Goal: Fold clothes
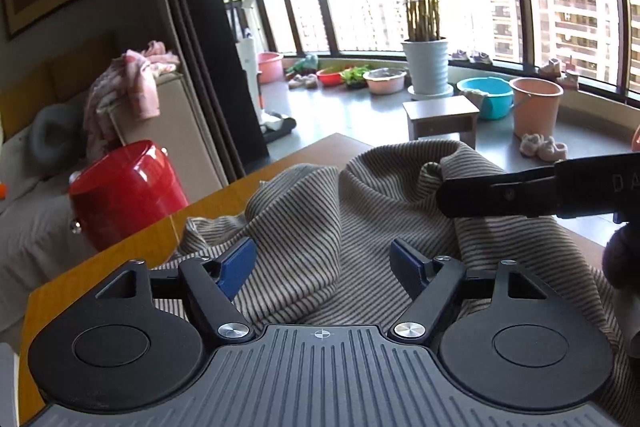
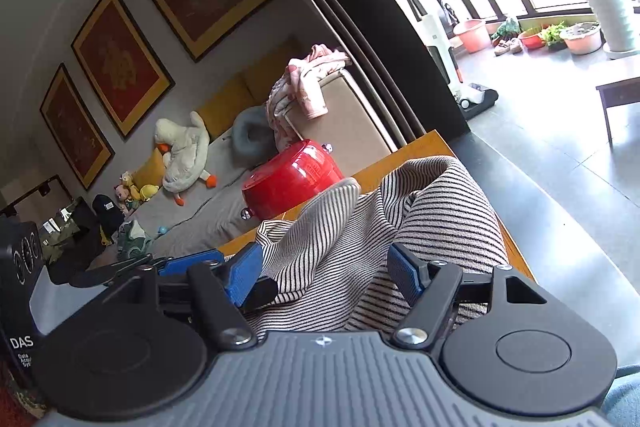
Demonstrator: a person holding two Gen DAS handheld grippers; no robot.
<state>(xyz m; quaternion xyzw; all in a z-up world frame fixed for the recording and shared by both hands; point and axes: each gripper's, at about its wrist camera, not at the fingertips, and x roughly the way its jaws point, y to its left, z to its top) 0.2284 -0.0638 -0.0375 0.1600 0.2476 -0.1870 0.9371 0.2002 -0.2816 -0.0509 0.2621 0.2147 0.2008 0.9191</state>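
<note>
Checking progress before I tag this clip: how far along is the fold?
Done: nothing looks folded; the striped garment lies bunched on the wooden table. In hand: neither gripper grips it; the left gripper and right gripper are open over the cloth. Left: spreading it flat and every fold.

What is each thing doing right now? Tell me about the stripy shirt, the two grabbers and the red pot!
Stripy shirt: crumpled in a heap on the wooden table, not folded.
Left grabber: open, over the shirt, not pinching it.
Right grabber: open, shirt between its fingers, not pinched.
Red pot: lid shut, beside the shirt.
</note>
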